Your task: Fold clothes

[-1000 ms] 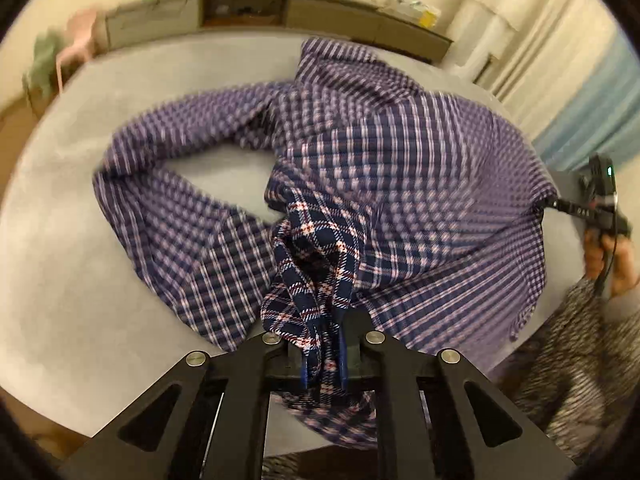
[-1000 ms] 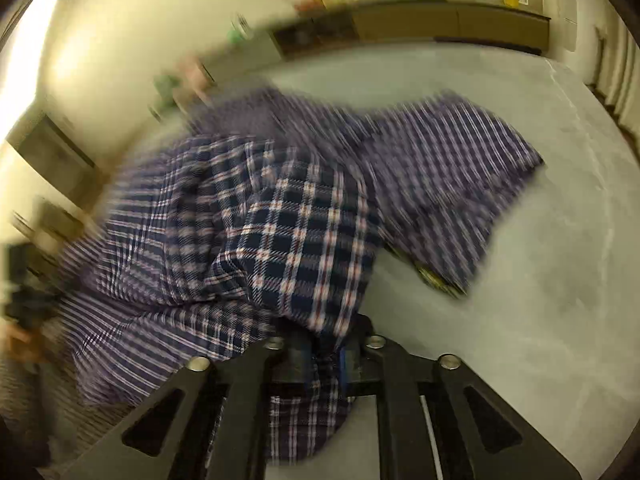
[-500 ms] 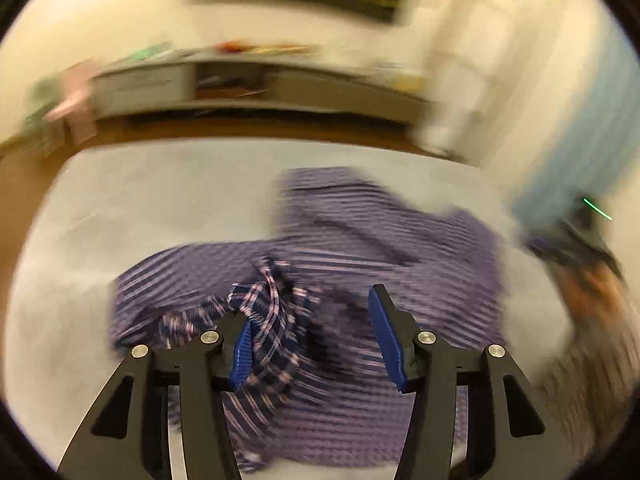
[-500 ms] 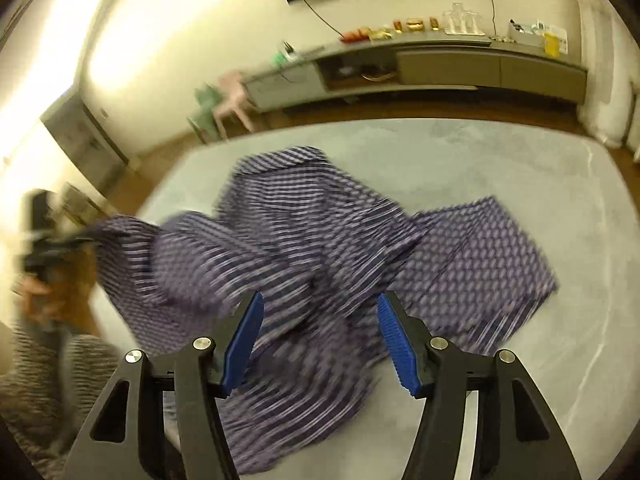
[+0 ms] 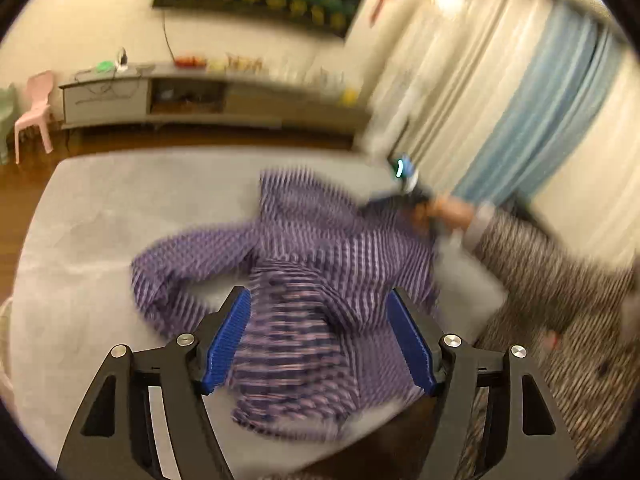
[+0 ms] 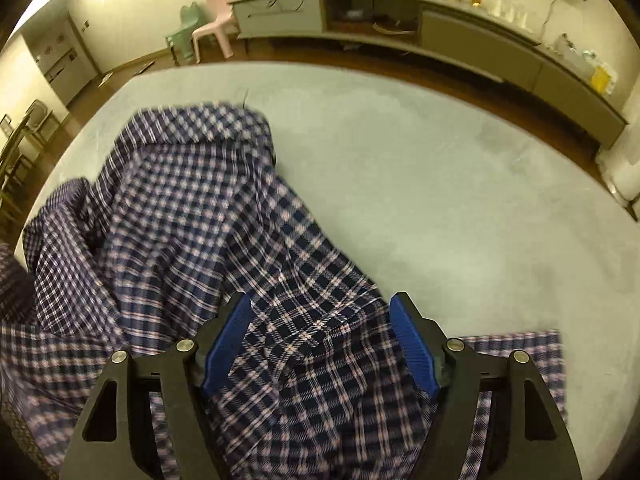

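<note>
A navy and purple plaid shirt [image 6: 192, 216] lies crumpled on the grey surface [image 6: 420, 184]. It also shows, blurred, in the left wrist view [image 5: 320, 272]. My left gripper [image 5: 320, 336] is open above the shirt's near edge, with nothing between its blue pads [image 5: 224, 340]. My right gripper [image 6: 320, 344] is open over the shirt's near part, which lies loose below its blue pads [image 6: 412, 344]. The right gripper and the hand holding it show in the left wrist view [image 5: 408, 176] at the shirt's far right.
A long low cabinet [image 6: 400, 28] stands along the far wall with small items on top. A pink chair [image 6: 214, 20] and a green chair [image 6: 182, 34] stand left of it. Curtains [image 5: 532, 92] hang at the right. Wooden floor [image 5: 24, 184] borders the grey surface.
Both grippers were shut on bunched shirt fabric a second ago. Both have opened and let it go, and the shirt has dropped onto the grey surface. Both cameras have lifted.
</note>
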Demonstrator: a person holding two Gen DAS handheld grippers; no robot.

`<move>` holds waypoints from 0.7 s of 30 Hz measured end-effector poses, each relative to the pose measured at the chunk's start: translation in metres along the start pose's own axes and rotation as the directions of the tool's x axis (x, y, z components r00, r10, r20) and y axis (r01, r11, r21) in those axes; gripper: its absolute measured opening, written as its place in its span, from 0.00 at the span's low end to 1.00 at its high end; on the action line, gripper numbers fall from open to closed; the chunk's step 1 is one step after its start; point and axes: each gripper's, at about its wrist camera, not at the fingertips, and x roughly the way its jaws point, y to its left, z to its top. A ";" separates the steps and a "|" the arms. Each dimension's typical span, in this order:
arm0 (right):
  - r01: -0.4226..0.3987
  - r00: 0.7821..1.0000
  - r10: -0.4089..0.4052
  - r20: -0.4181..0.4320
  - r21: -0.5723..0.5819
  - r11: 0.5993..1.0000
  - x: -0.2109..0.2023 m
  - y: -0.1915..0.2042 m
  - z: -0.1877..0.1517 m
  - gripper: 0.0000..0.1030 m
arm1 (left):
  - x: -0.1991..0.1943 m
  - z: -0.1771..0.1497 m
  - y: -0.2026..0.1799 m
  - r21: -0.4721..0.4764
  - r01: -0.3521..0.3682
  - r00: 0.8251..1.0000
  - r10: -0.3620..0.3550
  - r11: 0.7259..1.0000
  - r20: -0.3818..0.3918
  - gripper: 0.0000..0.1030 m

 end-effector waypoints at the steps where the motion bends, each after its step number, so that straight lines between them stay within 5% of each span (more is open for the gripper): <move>1: 0.023 0.999 -0.024 -0.025 -0.028 0.999 0.005 0.000 -0.004 0.25 | 0.005 -0.009 -0.011 0.032 0.015 0.999 -0.013 0.999 -0.049 0.71; 2: 0.056 0.997 -0.058 -0.046 -0.058 0.997 0.006 0.000 -0.008 0.11 | 0.007 -0.018 -0.023 0.077 0.036 0.995 -0.028 0.996 -0.097 0.71; 5: 0.171 0.984 -0.175 -0.032 -0.093 0.981 -0.013 -0.013 -0.024 0.07 | 0.014 -0.045 -0.066 0.277 -0.034 0.970 0.099 0.960 -0.224 0.71; 8: 0.285 0.958 -0.287 -0.016 -0.075 0.956 -0.034 -0.033 -0.042 0.06 | 0.006 -0.056 -0.086 0.385 -0.056 0.957 0.159 0.921 -0.242 0.71; 12: 0.098 0.992 -0.105 0.073 0.097 0.990 -0.065 -0.057 -0.062 0.13 | -0.007 -0.008 -0.085 0.390 -0.121 0.984 0.162 0.913 -0.073 0.74; 13: 0.053 0.994 -0.065 0.087 0.132 0.990 -0.069 -0.062 -0.065 0.26 | -0.003 0.011 -0.080 0.372 -0.130 0.988 0.153 0.919 -0.032 0.76; 15: 0.030 0.993 -0.049 0.103 0.172 0.985 -0.075 -0.066 -0.067 0.35 | 0.030 0.052 -0.069 0.318 -0.147 0.987 0.160 0.937 -0.015 0.81; 18: 0.001 0.991 -0.031 0.132 0.219 0.976 -0.083 -0.067 -0.067 0.40 | 0.131 0.108 -0.051 0.216 -0.185 0.968 0.215 0.959 -0.129 0.81; 21: -0.016 0.990 -0.017 0.141 0.227 0.974 -0.082 -0.063 -0.069 0.50 | 0.256 0.141 -0.042 0.234 -0.232 0.917 0.292 0.944 -0.272 0.80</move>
